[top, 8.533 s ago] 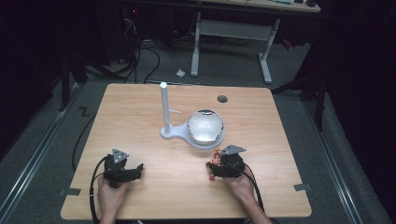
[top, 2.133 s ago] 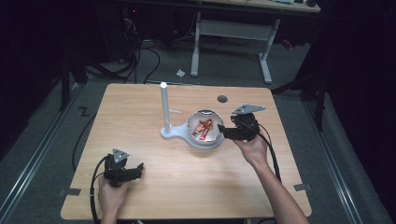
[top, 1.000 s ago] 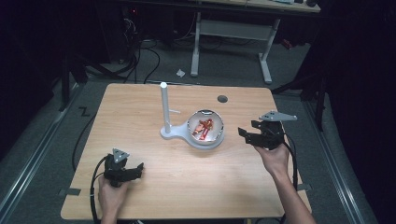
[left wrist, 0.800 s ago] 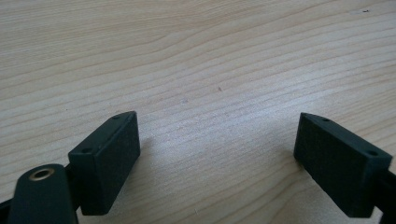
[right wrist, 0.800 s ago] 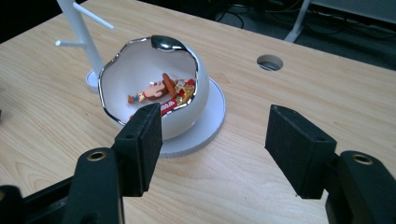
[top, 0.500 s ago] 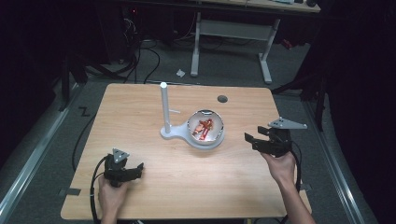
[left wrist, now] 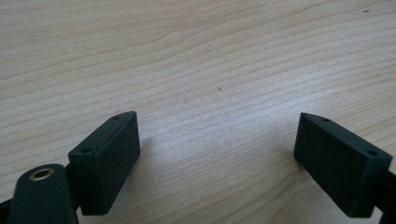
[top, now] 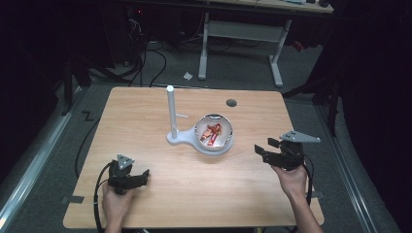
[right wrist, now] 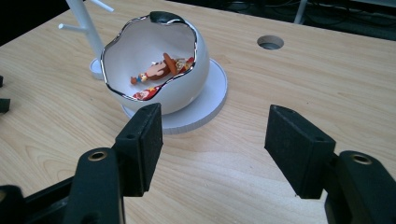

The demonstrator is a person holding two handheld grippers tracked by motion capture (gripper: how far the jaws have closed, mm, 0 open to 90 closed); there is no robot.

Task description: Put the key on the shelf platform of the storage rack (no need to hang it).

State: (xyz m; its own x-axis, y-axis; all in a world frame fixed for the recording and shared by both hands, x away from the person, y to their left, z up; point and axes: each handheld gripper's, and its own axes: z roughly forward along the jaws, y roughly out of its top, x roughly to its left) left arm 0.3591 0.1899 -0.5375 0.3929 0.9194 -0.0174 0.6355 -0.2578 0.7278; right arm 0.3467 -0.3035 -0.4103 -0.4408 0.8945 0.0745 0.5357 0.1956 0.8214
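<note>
Wooden table (top: 160,111), white egg-shaped bowl (top: 214,136) at centre.
Left gripper (top: 127,175) at 7 o'clock, right gripper (top: 270,151) at 4; both gape wide, empty.

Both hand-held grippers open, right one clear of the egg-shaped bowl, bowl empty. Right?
Not quite: the egg-shaped bowl isn't empty; the right gripper view shows a small red toy figure inside. Otherwise correct: left hand-held gripper and right hand-held gripper are open, the right clear of the bowl.

Table (top: 194,194) evenly lit; surroundings dark, slightly soft.
</note>
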